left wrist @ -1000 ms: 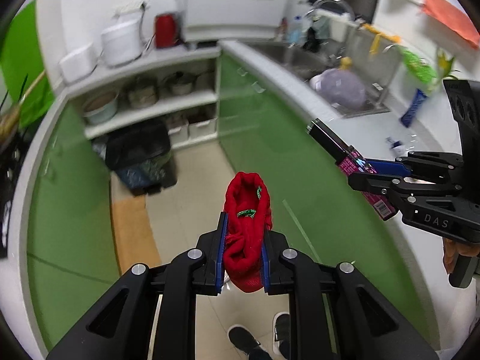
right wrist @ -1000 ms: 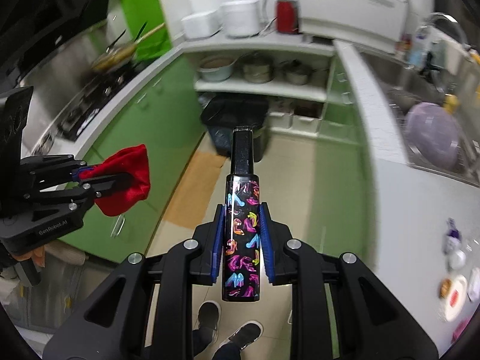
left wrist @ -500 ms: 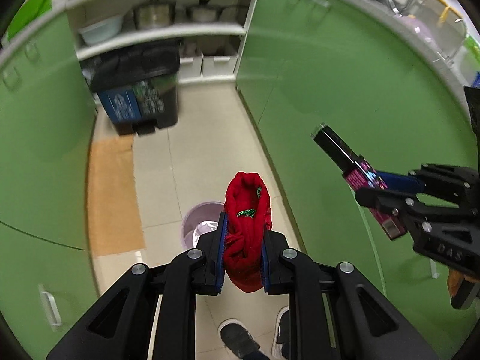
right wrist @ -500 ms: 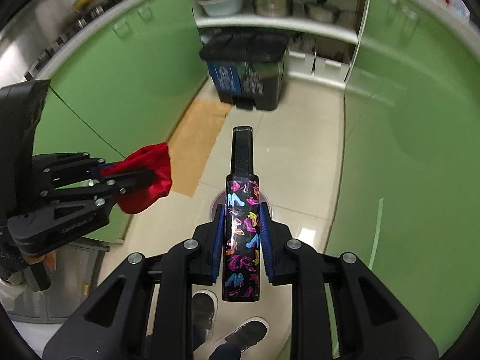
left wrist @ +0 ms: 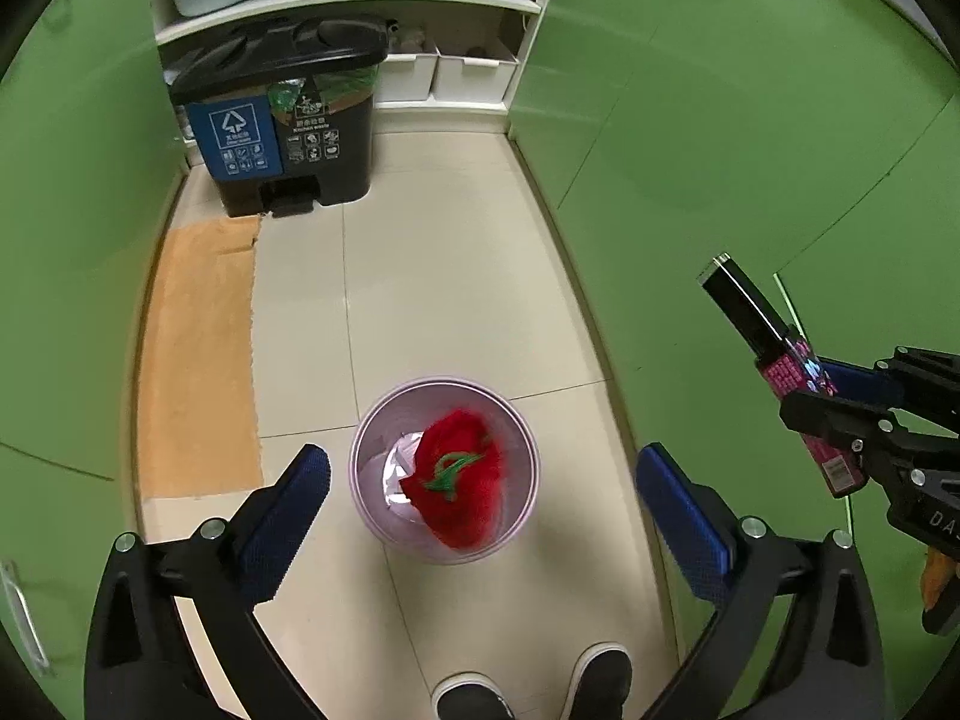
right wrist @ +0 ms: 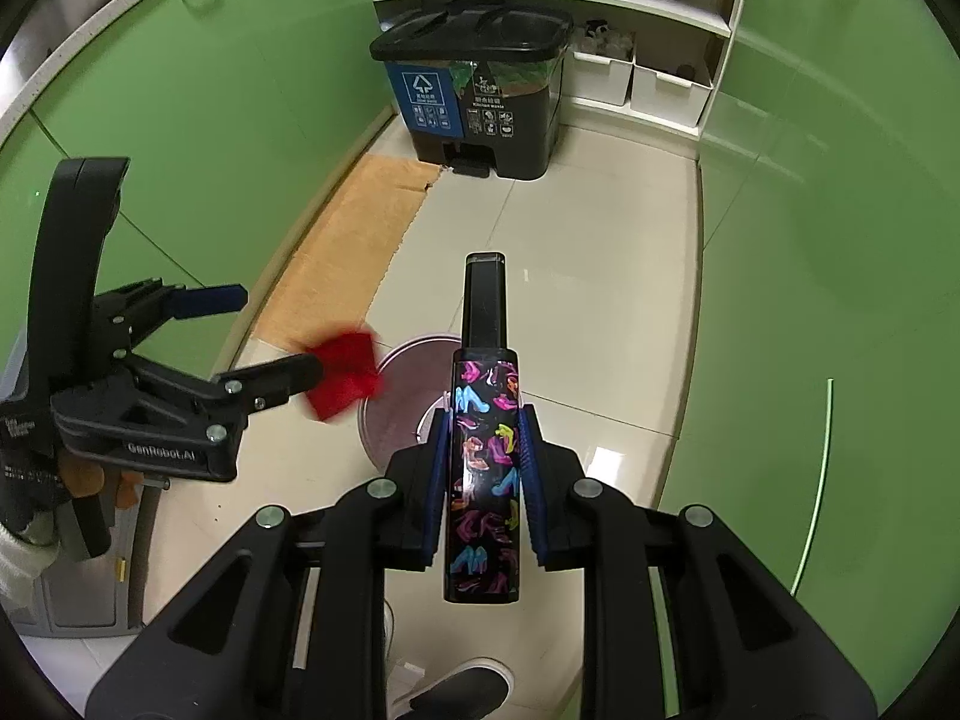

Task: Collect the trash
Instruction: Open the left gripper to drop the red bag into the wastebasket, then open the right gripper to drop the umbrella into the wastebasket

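Since the earlier frames both grippers have dropped from worktop height toward the floor, and the red cloth has left the left gripper.

Left wrist view: the left gripper [left wrist: 480,480] has its jaws opening, now spread wide with nothing pressed between the pads. The red cloth [left wrist: 459,483], with a green cord on it, lies inside the small lilac waste bin [left wrist: 522,510], directly below the gripper. Right of the bin, the right gripper [left wrist: 840,402] holds a long box. Beyond the bin stands a black pedal bin [left wrist: 288,120]; left of it lies a tan mat [left wrist: 201,354].

Right wrist view: the right gripper [right wrist: 480,468] is clamped on the shoe-patterned black box [right wrist: 483,462], whose far end overhangs the lilac bin's rim [right wrist: 390,372]. Here the cloth [right wrist: 345,372] shows blurred at the left gripper's [right wrist: 270,342] fingertip, at the bin's left edge.

To do this step well, the box likely wants to be centred over the bin's mouth and tipped end-down before release, since it is long and could catch the rim.

Count: one cloth, one box, one lilac bin, one pedal bin, two grippers, one mat.
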Motion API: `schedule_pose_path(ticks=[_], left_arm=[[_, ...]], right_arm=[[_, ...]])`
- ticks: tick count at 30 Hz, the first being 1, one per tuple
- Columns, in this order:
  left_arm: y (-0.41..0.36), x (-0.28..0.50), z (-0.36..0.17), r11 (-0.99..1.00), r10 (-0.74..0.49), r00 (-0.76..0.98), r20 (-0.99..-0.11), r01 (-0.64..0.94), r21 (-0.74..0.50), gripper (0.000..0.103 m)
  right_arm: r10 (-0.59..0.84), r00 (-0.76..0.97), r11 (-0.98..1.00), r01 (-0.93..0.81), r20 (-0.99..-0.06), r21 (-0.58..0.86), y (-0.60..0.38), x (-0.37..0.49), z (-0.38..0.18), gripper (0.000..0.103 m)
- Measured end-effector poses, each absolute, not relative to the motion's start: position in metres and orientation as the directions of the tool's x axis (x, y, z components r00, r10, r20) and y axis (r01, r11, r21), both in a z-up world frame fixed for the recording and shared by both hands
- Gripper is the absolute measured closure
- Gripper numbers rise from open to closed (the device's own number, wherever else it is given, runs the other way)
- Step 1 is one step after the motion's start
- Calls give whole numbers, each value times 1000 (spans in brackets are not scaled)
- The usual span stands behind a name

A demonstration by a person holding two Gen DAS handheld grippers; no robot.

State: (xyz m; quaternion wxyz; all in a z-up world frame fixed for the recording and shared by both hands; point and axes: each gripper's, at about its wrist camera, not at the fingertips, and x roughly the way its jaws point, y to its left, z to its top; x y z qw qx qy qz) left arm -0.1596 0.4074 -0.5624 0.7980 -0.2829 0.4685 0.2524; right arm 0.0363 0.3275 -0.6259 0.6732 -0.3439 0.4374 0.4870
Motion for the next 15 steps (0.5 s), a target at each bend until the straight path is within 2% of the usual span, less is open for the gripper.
schedule_pose_path(ticks=[15], left_arm=[[438, -203, -532, 644, 197, 457, -868, -728, -237, 5]], right_arm=[[322, 55, 193, -981, -945, 9, 366, 10, -652, 80]])
